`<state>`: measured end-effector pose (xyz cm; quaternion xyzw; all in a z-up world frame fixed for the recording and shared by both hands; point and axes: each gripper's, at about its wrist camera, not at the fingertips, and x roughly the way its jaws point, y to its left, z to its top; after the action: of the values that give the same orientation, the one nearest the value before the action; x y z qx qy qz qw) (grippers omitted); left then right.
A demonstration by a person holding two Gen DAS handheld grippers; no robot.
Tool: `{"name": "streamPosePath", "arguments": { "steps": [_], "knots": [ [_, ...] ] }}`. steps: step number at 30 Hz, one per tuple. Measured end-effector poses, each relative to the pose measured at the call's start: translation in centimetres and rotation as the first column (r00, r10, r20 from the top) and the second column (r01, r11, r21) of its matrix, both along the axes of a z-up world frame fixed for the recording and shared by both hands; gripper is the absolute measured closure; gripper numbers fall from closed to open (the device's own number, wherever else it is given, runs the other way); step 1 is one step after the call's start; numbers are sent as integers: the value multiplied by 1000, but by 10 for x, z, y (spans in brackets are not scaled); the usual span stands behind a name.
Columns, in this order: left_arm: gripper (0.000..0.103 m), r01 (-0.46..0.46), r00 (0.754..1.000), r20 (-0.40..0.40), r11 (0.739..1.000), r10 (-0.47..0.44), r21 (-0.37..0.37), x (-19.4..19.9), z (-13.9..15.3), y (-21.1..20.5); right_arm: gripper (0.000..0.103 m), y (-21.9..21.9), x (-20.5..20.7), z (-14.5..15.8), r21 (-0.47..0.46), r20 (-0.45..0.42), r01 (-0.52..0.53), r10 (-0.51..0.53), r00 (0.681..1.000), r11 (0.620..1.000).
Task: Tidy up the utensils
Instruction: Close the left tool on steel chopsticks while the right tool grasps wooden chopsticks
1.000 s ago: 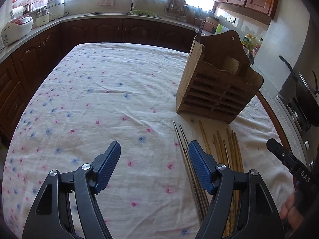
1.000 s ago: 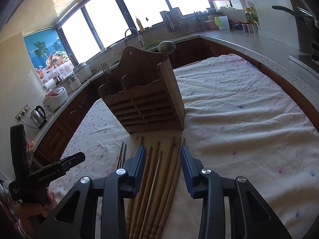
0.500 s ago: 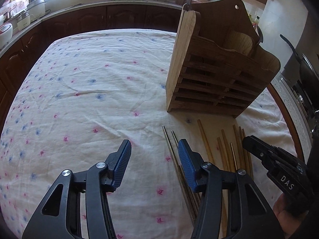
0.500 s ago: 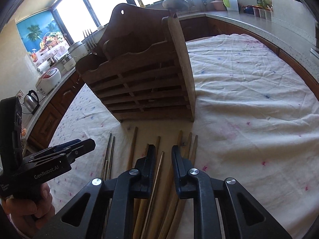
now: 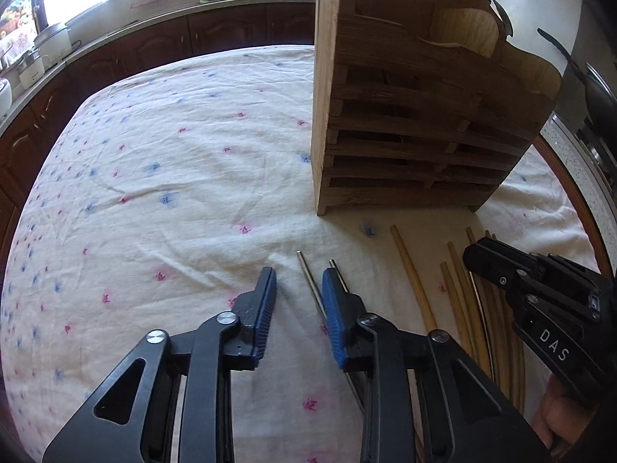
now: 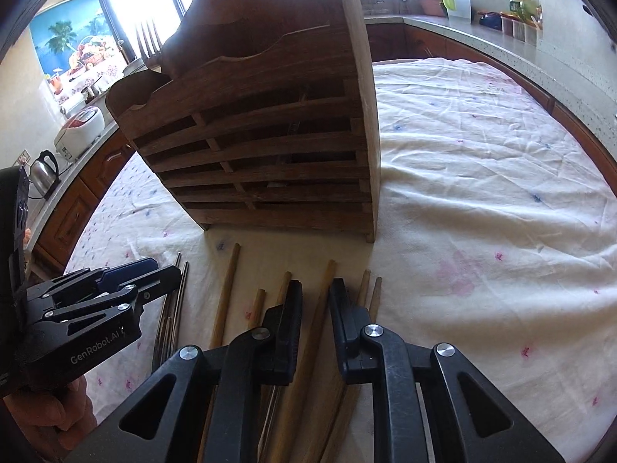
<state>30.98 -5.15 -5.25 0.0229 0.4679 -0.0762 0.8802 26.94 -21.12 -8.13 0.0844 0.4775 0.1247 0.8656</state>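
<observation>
A slatted wooden utensil holder (image 5: 420,115) stands on the flowered tablecloth; in the right wrist view it (image 6: 262,123) holds a fork (image 6: 148,44). Two metal chopsticks (image 5: 310,281) lie in front of it, and several wooden chopsticks (image 5: 459,293) lie to their right. My left gripper (image 5: 299,293) is open, low over the cloth, with one metal chopstick between its fingers. My right gripper (image 6: 315,305) is open, narrowly, astride one wooden chopstick (image 6: 322,301) among the others. Each gripper shows in the other's view: left (image 6: 115,289), right (image 5: 540,293).
The table's wooden edge (image 5: 578,208) curves at the right. Kitchen counters with a rice cooker (image 6: 79,131), a kettle (image 6: 44,171) and jars (image 6: 516,19) surround the table. Bare cloth (image 5: 154,177) stretches to the left of the holder.
Both grippers have moved forward and down toward the chopsticks and the holder. Both have narrowed their jaws, the left around a metal chopstick, the right around a wooden one.
</observation>
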Motion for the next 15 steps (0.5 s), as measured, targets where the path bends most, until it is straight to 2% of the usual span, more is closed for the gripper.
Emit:
{"name": "streamPosePath", "arguments": {
  "steps": [2, 5, 9, 15],
  "knots": [
    [95, 10, 1000, 1, 1000, -10, 1, -1, 1, -1, 91, 3, -1, 0, -30, 9, -4, 4, 1000, 1000],
    [97, 6, 1000, -4, 1000, -6, -19, -1, 1, 1, 95, 3, -3, -1, -38, 15, 2, -2, 1000, 999],
    [99, -10, 1000, 6, 998, 10, -66, -12, 9, 13, 97, -7, -9, 4, 41, 8, 22, -22, 1000, 999],
    [100, -24, 999, 43, 982, 33, -186, -42, 37, 38, 97, -12, -34, 44, 115, 94, 17, -28, 995, 993]
  ]
}}
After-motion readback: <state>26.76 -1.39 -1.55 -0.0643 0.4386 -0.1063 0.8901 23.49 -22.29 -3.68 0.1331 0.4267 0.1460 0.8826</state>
